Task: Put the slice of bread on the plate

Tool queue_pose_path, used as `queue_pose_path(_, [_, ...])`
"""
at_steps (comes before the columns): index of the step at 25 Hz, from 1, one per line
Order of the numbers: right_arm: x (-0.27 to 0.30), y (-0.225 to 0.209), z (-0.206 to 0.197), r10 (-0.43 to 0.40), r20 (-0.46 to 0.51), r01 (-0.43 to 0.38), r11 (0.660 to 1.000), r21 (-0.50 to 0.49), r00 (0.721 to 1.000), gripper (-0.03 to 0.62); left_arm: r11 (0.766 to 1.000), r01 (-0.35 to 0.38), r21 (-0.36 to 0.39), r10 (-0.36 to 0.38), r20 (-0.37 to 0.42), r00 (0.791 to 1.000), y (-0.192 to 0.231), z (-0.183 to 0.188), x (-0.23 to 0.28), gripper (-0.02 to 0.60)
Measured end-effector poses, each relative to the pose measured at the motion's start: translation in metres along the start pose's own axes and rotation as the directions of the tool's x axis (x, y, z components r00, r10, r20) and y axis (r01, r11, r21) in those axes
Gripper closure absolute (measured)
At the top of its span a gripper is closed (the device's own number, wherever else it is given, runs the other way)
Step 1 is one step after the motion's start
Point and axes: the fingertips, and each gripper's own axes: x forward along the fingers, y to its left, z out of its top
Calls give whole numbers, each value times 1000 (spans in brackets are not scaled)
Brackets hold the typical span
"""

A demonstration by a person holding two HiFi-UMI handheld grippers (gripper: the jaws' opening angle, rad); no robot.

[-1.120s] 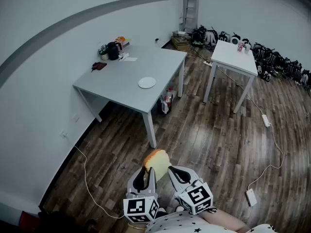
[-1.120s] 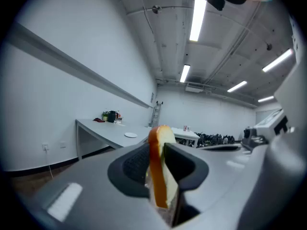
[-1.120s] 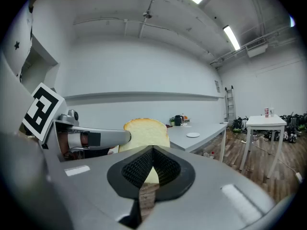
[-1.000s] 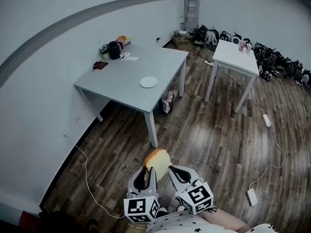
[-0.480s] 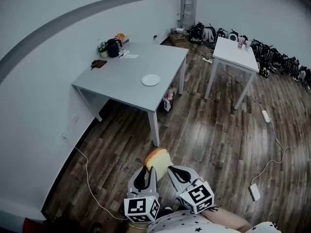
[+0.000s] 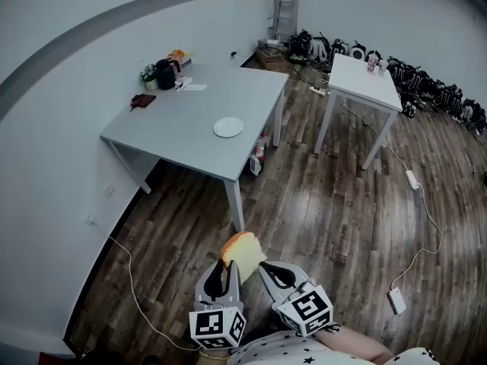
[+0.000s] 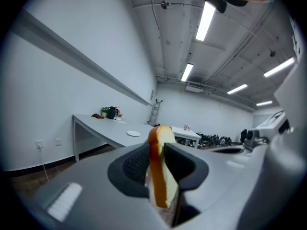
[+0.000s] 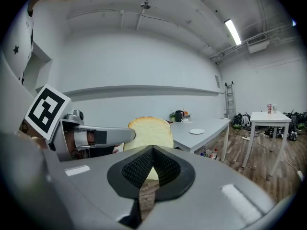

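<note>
Domed bread slice [image 6: 243, 250], golden crust, in left gripper [image 6: 227, 272]; round white plate [image 6: 228, 127]

No readable text.
Left gripper [image 6: 227, 269] and right gripper [image 6: 267, 268], six o'clock: cubes carry only square coded markers.

Two grey hand-held grippers, a star-print top

The left gripper [image 6: 225, 271] and the right gripper [image 6: 268, 271] look alike: smooth pale-grey shells that taper into two curved jaws. Each jaw is lined on its inner face with black pads [image 7: 135, 163] of fine cross-hatched ribbing. A white cube [image 6: 217, 327] printed with bold black square markers sits at the back of each. A small pale rectangular label [image 8: 76, 170] lies on the flat of the grey shell. The person wears a white top [image 6: 283, 348] scattered with small black stars.
</note>
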Motion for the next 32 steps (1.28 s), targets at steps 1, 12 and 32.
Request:
queue_pose_path(1, [7,-7,2,3,3,-3,1000,-6,1000,595,1000,-4,2,4,3,1000,2,1,9,483])
queue_pose_path(12, [92,-113,45,54,-1,-54,998,-44,999,595,997,-69,-15,69,-10,998,15,28,140,483])
queue_pose_path(32, [172,-252,78,136,11,-136,990,-43,991,595,989,-147,-34,148,22,989,-1,59,294,483])
